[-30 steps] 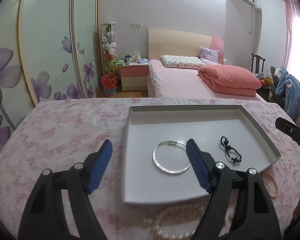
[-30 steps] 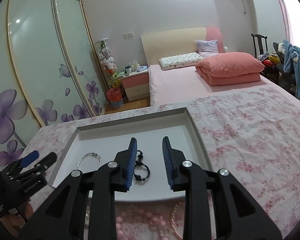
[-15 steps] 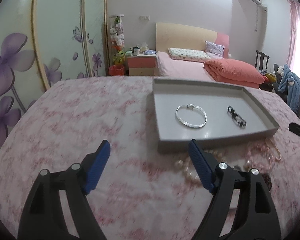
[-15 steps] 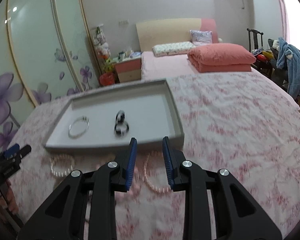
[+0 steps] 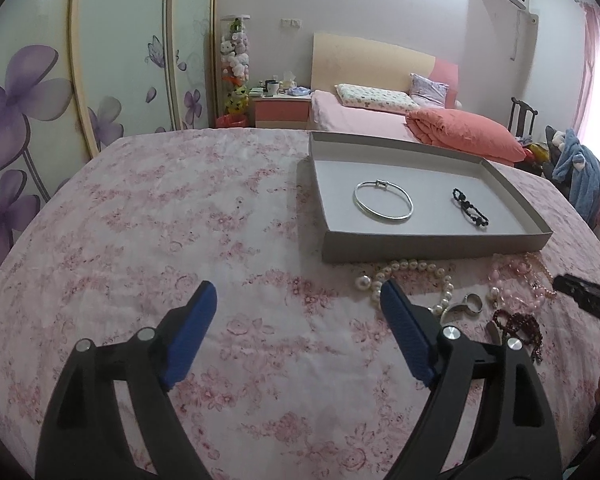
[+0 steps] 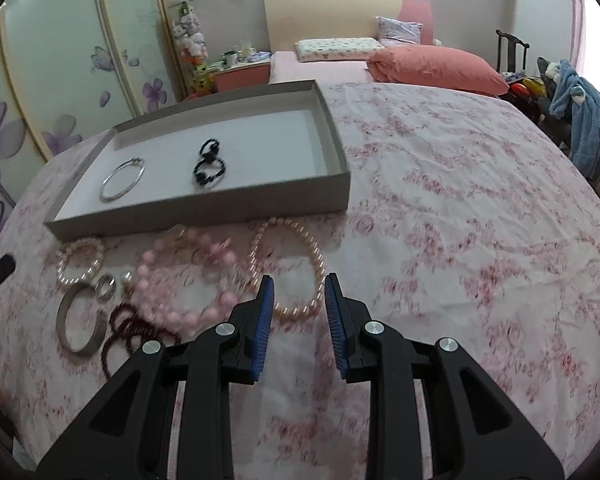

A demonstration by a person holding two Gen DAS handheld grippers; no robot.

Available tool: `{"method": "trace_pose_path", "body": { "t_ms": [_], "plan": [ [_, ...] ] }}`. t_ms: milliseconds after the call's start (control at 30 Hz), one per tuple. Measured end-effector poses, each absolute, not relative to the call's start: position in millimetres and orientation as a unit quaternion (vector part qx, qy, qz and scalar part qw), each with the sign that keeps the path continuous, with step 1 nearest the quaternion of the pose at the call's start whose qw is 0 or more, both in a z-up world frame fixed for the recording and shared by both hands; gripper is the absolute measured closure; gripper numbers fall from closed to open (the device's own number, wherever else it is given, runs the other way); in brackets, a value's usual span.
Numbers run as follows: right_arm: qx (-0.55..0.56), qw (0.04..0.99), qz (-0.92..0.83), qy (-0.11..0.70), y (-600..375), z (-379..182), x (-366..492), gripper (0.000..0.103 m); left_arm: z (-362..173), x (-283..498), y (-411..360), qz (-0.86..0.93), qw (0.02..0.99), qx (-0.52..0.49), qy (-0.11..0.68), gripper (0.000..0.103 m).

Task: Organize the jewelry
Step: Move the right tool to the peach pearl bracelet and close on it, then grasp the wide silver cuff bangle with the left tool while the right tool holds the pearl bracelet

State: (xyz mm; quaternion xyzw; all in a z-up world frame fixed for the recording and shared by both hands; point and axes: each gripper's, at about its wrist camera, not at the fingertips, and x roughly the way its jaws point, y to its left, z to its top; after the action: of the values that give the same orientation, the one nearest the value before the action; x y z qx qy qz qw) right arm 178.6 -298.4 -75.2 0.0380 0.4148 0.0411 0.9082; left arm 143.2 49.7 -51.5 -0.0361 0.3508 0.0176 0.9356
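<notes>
A grey tray [image 5: 428, 245] [image 6: 204, 216] on the pink floral cloth holds a silver bangle [image 5: 383, 201] [image 6: 122, 180] and a black bead bracelet [image 5: 470, 212] [image 6: 209, 164]. In front of it lie loose pieces: a white pearl bracelet [image 5: 408, 276] [image 6: 80, 260], a pink bead strand [image 6: 188, 280], a pearl loop [image 6: 288, 268], a silver cuff [image 6: 78, 320], a ring [image 6: 106, 286] and dark red beads [image 6: 132, 330]. My left gripper [image 5: 298, 312] is open wide and empty, left of the pearls. My right gripper [image 6: 299, 304] is partly open and empty, just in front of the pearl loop.
The table's cloth spreads wide to the left [image 5: 160, 220] and right [image 6: 480, 200] of the tray. Behind the table are a bed [image 5: 380, 120], a nightstand [image 5: 282, 110], a flowered wardrobe [image 5: 60, 80] and a chair with clothes [image 6: 572, 100].
Both grippers have drawn back from over the tray toward the near side of the table and stayed empty. The loose jewelry in front of the tray has come into view.
</notes>
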Motion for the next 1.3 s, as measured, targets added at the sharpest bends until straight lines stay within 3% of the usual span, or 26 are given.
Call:
{"method": "trace_pose_path", "body": {
  "t_ms": [200,267,367,700,1067,1133,1267,1300],
  "plan": [
    [0.016,0.902,0.021,0.431,-295.6,-85.2,199.3,0.076,-51.4,137.6,33.5,-0.009,0.934,-0.029,0.356,0.021],
    [0.005,0.905,0.017,0.426,-293.4,-85.5,197.3,0.089,-52.2,135.2,24.6,-0.024,0.933,-0.024,0.359,0.019],
    [0.011,0.905,0.012,0.426,-296.3,-84.9,196.3,0.096,-54.4,132.1,6.6,-0.051,0.929,-0.012,0.365,0.015],
    [0.033,0.904,0.018,0.427,-302.9,-85.3,196.0,0.096,-75.1,124.7,-57.7,-0.118,0.905,0.082,0.401,0.008],
    [0.044,0.903,0.024,0.427,-307.2,-85.3,196.2,0.096,-89.2,150.9,-79.0,-0.108,0.888,0.105,0.435,0.009],
    [0.046,0.903,0.024,0.427,-307.3,-85.2,196.3,0.096,-89.0,155.9,-79.2,-0.108,0.888,0.098,0.436,0.013],
    [0.048,0.903,0.025,0.427,-307.5,-85.1,196.7,0.096,-87.1,159.5,-76.4,-0.118,0.889,0.078,0.435,0.038],
    [0.048,0.903,0.025,0.427,-307.5,-85.1,196.7,0.096,-87.4,160.6,-76.8,-0.115,0.890,0.079,0.435,0.037]
  ]
}}
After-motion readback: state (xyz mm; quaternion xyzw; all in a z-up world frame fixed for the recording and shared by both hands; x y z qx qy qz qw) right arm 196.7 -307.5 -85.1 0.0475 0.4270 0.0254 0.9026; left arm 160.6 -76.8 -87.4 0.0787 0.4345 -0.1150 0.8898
